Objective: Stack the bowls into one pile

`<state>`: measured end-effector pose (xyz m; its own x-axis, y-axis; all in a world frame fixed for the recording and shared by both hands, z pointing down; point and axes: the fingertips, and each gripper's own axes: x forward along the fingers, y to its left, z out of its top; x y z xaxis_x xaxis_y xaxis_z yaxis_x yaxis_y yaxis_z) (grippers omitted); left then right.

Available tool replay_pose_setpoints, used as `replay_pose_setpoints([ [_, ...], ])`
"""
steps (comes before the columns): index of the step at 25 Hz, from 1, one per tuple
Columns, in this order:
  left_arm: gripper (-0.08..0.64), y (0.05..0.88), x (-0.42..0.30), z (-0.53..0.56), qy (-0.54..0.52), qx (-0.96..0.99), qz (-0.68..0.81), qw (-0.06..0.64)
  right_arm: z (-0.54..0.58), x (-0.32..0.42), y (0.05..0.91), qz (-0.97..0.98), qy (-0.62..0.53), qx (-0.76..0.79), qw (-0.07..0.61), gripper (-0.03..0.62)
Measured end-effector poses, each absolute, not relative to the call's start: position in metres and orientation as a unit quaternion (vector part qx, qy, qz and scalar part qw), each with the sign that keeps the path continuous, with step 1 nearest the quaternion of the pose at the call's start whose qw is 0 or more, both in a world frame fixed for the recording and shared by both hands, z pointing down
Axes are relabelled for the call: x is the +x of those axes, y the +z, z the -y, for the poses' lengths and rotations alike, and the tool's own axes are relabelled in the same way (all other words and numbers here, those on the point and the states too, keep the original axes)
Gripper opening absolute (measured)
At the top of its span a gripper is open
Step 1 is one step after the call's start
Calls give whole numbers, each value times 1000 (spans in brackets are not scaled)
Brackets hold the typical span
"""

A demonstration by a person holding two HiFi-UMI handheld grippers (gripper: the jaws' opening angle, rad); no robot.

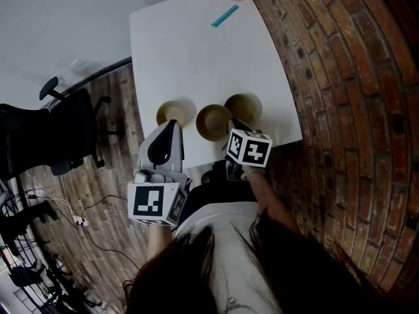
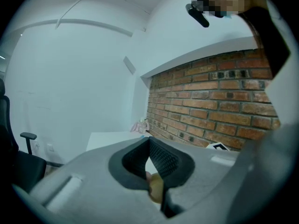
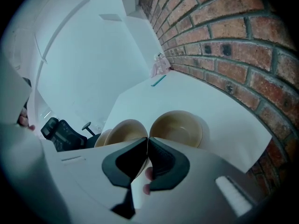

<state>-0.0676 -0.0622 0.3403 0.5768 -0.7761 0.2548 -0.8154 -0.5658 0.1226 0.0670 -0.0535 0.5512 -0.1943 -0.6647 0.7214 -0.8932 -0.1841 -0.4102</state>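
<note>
Along the near edge of the white table (image 1: 196, 44): left bowl (image 1: 173, 113); middle bowl (image 1: 213, 122); right bowl (image 1: 243, 107) (side by side, unstacked). Left gripper (image 2: 149, 141) and right gripper (image 3: 147, 139): at that same edge; jaws pressed together, holding nothing.

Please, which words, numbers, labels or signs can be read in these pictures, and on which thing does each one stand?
None can be read.
The left marker cube and the right marker cube carry only black-and-white square patterns, no letters.
The teal strip is too small to show any print.
</note>
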Motion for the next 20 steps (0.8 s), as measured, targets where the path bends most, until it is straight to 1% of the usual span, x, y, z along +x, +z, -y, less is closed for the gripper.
replay_pose_setpoints([
  [20,2,330,-19,74,69,906,405,106,53,118,546,594,455,656,99,18],
])
